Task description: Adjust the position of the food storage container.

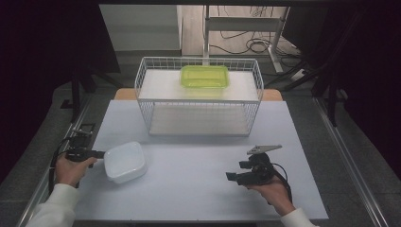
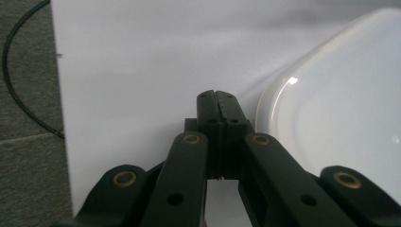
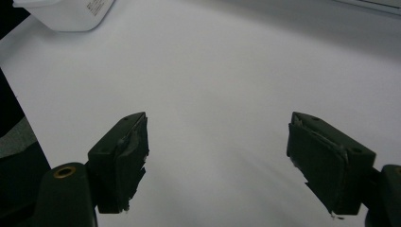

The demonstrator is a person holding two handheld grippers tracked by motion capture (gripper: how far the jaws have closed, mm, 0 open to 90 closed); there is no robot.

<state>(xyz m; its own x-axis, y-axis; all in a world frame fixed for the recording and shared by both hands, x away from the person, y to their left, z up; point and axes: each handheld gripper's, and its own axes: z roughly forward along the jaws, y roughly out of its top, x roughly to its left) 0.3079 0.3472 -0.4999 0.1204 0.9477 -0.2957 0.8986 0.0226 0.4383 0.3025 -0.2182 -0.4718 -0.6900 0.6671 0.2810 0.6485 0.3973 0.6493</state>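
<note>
A white plastic container (image 1: 124, 161) lies upside down near the table's front left. My left gripper (image 1: 98, 153) is at its left edge, jaws pressed together with nothing between them; in the left gripper view the gripper (image 2: 218, 96) sits just beside the white container (image 2: 340, 104). My right gripper (image 1: 236, 171) rests at the front right of the table, jaws wide apart over bare table, and the right gripper view shows the gripper (image 3: 217, 156) empty, with the white container (image 3: 71, 12) far off. A green container (image 1: 204, 76) sits on top of the wire basket (image 1: 198, 97).
The white wire basket stands at the back middle of the white table (image 1: 198, 179). Dark floor, table legs and cables (image 1: 246, 45) lie beyond it. A black cable (image 2: 19, 94) runs on the grey floor left of the table edge.
</note>
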